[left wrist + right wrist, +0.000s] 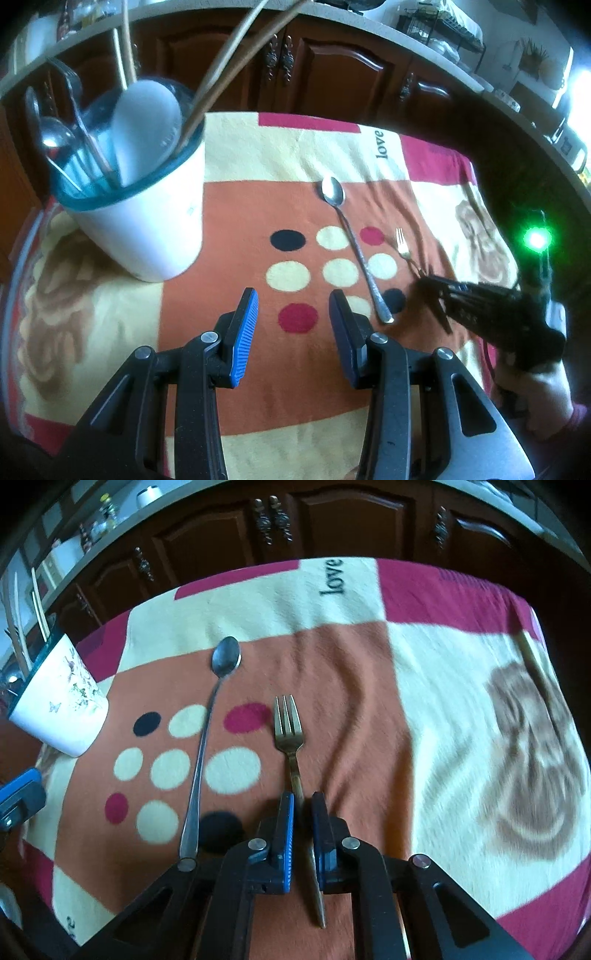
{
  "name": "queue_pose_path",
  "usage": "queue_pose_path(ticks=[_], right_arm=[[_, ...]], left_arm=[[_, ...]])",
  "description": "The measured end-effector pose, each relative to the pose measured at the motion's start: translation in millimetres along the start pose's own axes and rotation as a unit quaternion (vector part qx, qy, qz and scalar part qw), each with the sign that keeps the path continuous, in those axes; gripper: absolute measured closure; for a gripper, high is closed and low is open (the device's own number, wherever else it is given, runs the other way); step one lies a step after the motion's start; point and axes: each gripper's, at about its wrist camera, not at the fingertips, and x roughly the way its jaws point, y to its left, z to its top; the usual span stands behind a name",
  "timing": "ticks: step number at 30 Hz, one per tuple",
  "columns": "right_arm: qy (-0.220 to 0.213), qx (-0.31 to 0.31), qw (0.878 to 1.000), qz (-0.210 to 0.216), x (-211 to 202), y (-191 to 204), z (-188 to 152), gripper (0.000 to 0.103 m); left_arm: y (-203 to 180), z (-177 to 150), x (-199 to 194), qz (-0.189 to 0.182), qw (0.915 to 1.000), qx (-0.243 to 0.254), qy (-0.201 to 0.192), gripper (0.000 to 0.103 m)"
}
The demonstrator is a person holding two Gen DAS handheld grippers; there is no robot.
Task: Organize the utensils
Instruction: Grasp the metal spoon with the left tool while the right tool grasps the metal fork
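The small brass-coloured three-tined fork (288,726) lay flat on the patterned blanket-covered tabletop (436,686), its handle clamped between the right gripper (303,805)'s fingers, so pickup seemed the step in hand. Just beside it lay the long steel spoon (207,738). The left gripper (293,308) hovered released and empty. Next, I judged, came a lift toward the white teal-rimmed utensil cup (147,221).

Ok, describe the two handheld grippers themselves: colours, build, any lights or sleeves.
The left gripper has black plastic arms with silver round rivets and two flat fingers faced with ribbed blue pads. The right gripper is built the same: black frame, silver rivets, blue ribbed pads. A green light glows behind it, and a dark red sleeve shows.
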Motion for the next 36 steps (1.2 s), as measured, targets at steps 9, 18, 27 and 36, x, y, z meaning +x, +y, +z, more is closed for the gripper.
queue_pose_path(ticks=[9, 18, 27, 36], right_arm=[[-0.022, 0.062, 0.996, 0.067, -25, -23, -24, 0.066], [-0.033, 0.086, 0.993, 0.080, -27, -32, -23, 0.066], [-0.056, 0.096, 0.989, 0.102, -39, -44, -20, 0.066], [-0.062, 0.083, 0.989, 0.107, -43, -43, -19, 0.065]], left_arm=[[-20, 16, 30, -0.039, 0.9987, -0.011, 0.031, 0.063], [-34, 58, 84, -0.033, 0.9978, -0.045, 0.037, 0.054], [-51, 96, 134, 0.015, 0.9991, -0.022, 0.032, 0.054], [-47, 114, 163, 0.016, 0.9988, -0.024, 0.040, 0.074]])
